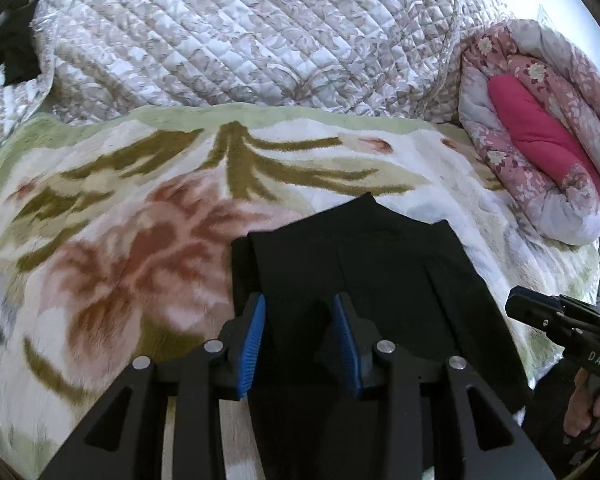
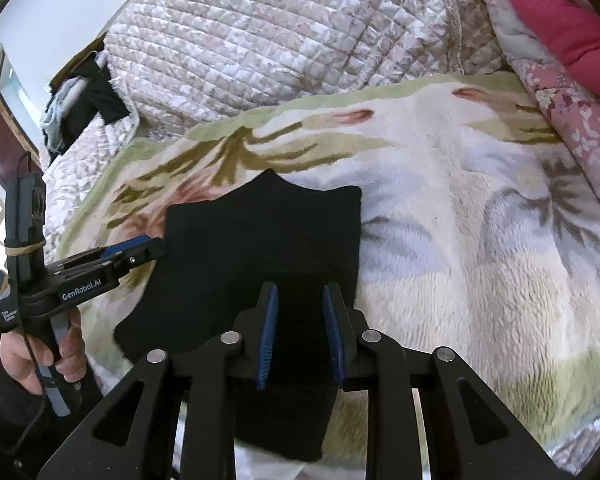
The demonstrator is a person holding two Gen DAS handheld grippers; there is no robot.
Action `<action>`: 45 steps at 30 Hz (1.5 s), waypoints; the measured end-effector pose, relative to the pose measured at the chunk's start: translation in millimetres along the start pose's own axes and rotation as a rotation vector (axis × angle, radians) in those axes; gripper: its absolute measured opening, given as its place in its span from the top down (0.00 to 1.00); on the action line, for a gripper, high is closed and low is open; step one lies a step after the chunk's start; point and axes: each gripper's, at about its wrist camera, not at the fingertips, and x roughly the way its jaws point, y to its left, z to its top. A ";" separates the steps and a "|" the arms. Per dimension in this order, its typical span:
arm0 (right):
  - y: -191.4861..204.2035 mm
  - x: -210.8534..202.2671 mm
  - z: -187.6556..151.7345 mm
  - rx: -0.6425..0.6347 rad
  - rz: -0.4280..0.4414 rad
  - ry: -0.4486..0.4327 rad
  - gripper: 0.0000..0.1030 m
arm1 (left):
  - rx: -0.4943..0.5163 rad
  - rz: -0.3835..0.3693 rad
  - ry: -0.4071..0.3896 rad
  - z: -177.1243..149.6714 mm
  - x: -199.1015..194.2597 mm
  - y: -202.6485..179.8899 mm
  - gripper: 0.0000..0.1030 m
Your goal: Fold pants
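Matt black cloth pants (image 1: 364, 280) on fluffy fleece blanket (image 1: 120, 220).

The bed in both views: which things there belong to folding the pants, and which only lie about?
For the job:
- black pants
- left tongs, open
- right tongs, open

Only lying about:
- floral blanket under the pants
- quilted cover
- pink duvet
- dark clothes at the far edge

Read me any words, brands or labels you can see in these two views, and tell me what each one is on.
"DAS": white letters on the body of the right tongs, cut off by the frame edge.
"GenRobot.AI": white print on the side of the left tongs.
Small white label on the left tongs' handle: too small to read.
Nothing readable on the black pants or the bedding.
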 end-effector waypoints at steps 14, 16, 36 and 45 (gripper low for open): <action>-12.3 -1.7 -19.6 0.081 0.049 0.038 0.52 | -0.052 -0.021 0.012 -39.9 -23.5 12.5 0.52; -16.8 3.0 -19.9 0.095 0.063 0.046 0.52 | -0.081 -0.036 0.023 -44.6 -20.4 18.9 0.51; -37.3 41.2 -9.1 0.182 0.203 0.094 0.50 | -0.168 -0.205 0.003 -29.0 19.5 36.6 0.38; -36.6 45.2 -13.7 0.200 0.253 0.111 0.52 | -0.183 -0.246 0.010 -50.7 9.1 33.7 0.39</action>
